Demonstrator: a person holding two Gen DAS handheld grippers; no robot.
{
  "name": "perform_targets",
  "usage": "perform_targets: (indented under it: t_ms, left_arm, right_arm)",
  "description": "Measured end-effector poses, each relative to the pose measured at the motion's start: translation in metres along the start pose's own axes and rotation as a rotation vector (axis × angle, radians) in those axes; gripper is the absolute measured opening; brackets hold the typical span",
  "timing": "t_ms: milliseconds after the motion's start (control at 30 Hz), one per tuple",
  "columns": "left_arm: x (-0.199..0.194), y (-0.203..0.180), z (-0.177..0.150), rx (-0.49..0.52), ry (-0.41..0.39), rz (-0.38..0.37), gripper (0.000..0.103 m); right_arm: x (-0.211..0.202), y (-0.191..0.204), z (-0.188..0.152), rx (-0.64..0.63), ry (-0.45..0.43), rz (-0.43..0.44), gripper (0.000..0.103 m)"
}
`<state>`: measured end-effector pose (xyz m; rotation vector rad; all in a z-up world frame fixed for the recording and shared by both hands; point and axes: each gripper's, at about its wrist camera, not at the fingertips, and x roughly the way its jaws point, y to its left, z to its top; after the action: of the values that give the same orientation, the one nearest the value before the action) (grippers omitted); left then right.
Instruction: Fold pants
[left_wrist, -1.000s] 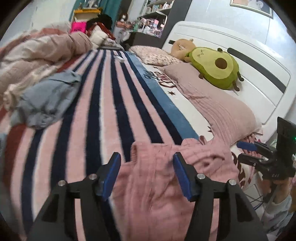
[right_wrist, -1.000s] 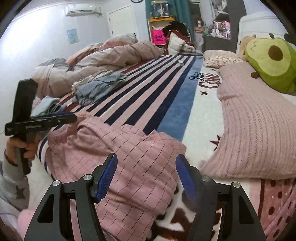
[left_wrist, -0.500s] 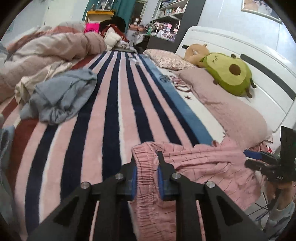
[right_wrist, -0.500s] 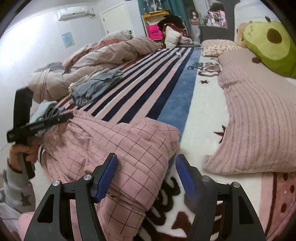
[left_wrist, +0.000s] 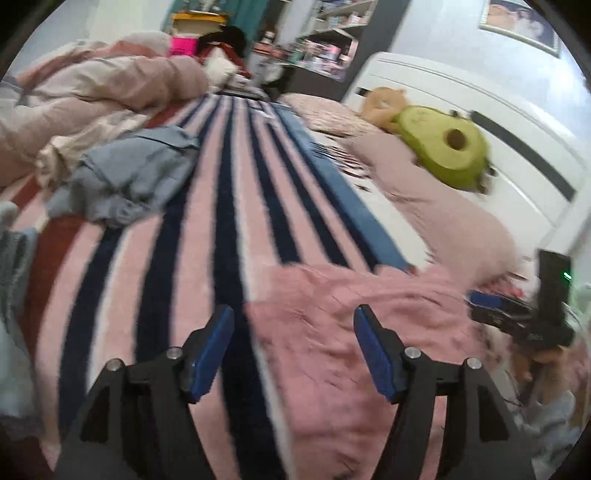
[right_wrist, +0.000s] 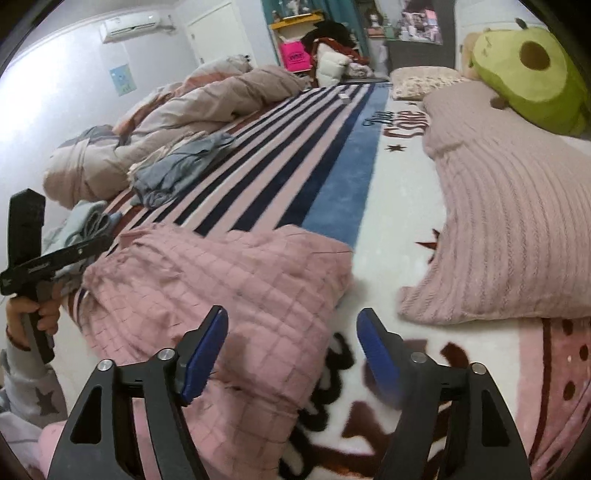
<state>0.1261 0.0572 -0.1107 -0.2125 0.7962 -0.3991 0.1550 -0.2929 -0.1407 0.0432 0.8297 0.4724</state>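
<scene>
- Pants (right_wrist: 221, 291), pink with a thin dark check, bunched in a wide heap on the near end of the bed; long axis across the bed, from the left hand's side to the right gripper's side, not along the stripes.
- Left edge of the heap over the striped blanket (left_wrist: 207, 229), right end spilling onto the white patterned part; which end is the waistband, cannot tell in the blur.
- Left gripper (left_wrist: 293, 345) just opened again, blue pads wide apart, nothing clamped; pink cloth below and between the jaws, left pad over a dark stripe, right pad over the pants.
- Left hand (right_wrist: 35, 317) at the far left of the right wrist view, wrapped round the black handle.
- Right gripper (right_wrist: 291, 345) also just widened, jaws well apart and empty; left pad above the pants' right end, right pad above the white blanket.
- Grey-blue garment (left_wrist: 129, 181) far left on the stripes, well apart from the pants.
- Pink ribbed pillow (right_wrist: 517, 221) and avocado plush (right_wrist: 528, 70) far right.
</scene>
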Motion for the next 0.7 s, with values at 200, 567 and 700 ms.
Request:
perform_targets:
  t_ms: [200, 567, 700]
  left_arm:
    - [0.013, -0.003, -0.039, 0.006, 0.119, 0.008, 0.064]
    - [0.000, 0.006, -0.046, -0.062, 0.107, -0.070, 0.067]
    - [-0.001, 0.016, -0.029, -0.125, 0.066, -0.109, 0.074]
  right_arm:
    - [0.013, 0.012, -0.019, -0.047, 0.078, -0.052, 0.075]
    - [0.003, -0.008, -0.040, 0.043, 0.085, -0.009, 0.082]
    - [-0.001, -0.009, -0.026, 0.079, 0.037, 0.100, 0.082]
